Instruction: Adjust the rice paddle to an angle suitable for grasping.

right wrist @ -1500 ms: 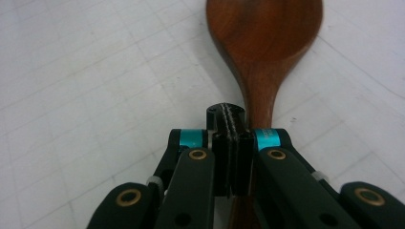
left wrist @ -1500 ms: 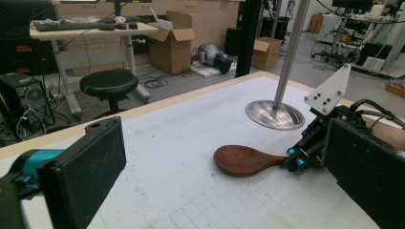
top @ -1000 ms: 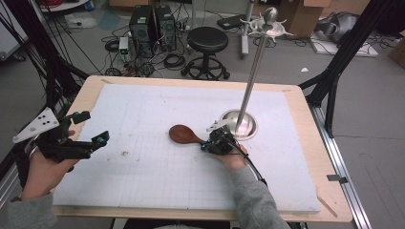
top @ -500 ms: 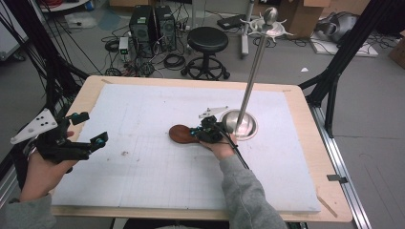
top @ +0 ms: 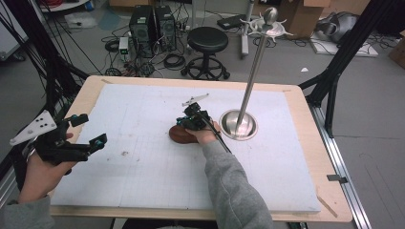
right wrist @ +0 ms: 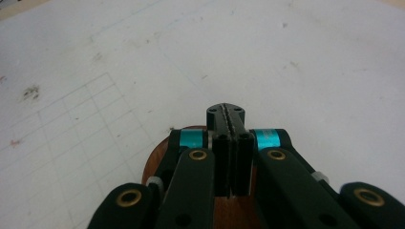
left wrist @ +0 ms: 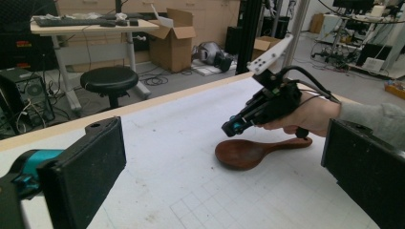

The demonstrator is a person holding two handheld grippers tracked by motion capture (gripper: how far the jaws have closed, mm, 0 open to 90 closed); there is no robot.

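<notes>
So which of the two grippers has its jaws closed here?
The right gripper, over the wooden spoon: its jaws meet flat with nothing between them. The left gripper at the table's left edge has its jaws spread wide.

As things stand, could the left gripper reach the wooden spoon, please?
Probably yes: the left gripper is open, and bare mat lies between it and the wooden spoon, though the right gripper hovers over it.

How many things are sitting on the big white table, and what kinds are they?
Wooden spoon: 1
Silver stand with a round base: 1
Total: 2
</notes>
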